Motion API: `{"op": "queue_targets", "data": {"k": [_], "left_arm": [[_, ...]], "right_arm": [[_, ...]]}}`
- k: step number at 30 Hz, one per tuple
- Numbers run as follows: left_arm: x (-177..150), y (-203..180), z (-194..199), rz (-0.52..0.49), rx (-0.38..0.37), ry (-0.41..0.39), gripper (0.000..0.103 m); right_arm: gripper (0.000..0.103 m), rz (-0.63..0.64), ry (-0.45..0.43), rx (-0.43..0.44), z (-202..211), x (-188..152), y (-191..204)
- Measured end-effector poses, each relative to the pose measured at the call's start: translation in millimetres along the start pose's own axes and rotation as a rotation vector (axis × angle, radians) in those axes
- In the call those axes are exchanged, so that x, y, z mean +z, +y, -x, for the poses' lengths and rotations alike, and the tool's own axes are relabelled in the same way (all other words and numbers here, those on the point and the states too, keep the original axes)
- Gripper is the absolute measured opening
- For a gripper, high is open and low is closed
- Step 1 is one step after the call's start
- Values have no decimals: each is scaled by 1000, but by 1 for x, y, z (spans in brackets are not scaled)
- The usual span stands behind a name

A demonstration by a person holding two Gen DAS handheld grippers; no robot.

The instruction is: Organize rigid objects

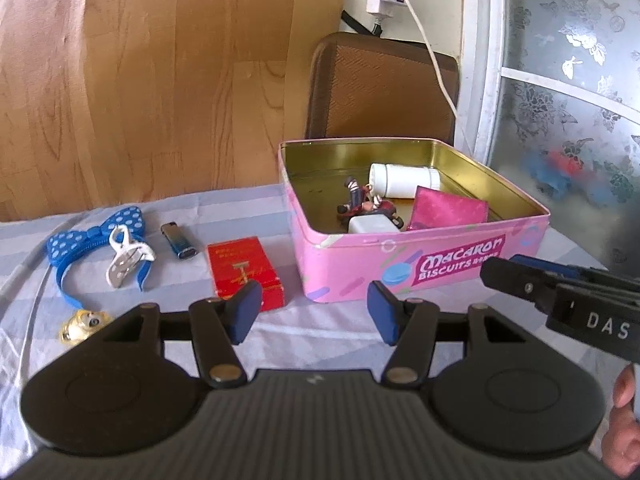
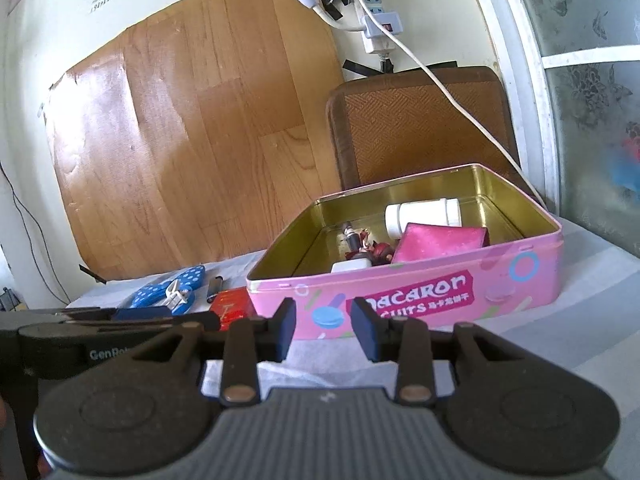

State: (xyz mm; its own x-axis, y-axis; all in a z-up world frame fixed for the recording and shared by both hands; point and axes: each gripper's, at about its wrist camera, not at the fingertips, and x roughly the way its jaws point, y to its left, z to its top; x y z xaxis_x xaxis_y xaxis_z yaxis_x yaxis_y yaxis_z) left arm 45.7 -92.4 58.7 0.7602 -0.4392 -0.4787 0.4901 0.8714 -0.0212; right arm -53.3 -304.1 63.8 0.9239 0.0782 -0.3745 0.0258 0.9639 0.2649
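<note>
Left wrist view: one open pink rectangular biscuit tin (image 1: 404, 264) on the striped cloth-covered table (image 1: 248, 208) serves as the collecting container, judging by its four contents. Five loose items lie to its left, apparently awaiting sorting: one blue polka-dot bow headband (image 1: 96, 236), one red card box (image 1: 244, 268), one white clip (image 1: 126, 260), one blue lighter (image 1: 179, 241), one yellow trinket (image 1: 82, 326). Left gripper (image 1: 314, 306) and right gripper (image 2: 324, 330) both hover with fingers apart, empty.
</note>
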Motion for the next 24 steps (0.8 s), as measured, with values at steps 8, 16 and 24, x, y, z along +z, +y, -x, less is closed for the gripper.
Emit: {"op": "queue_targets", "data": {"k": [8,16,24], "left_arm": [[-14,2,-4,21,-16,-27,61],[-34,2,-19,-15,-52,-41,61],[-36,3,-23,14,-97,-43,61]], "right_arm": [[35,24,-17,-23,3,-7,6],[35,41,-1,-90,-15,-28,5],[35,34,-37,-117,-24,-36,2]]}}
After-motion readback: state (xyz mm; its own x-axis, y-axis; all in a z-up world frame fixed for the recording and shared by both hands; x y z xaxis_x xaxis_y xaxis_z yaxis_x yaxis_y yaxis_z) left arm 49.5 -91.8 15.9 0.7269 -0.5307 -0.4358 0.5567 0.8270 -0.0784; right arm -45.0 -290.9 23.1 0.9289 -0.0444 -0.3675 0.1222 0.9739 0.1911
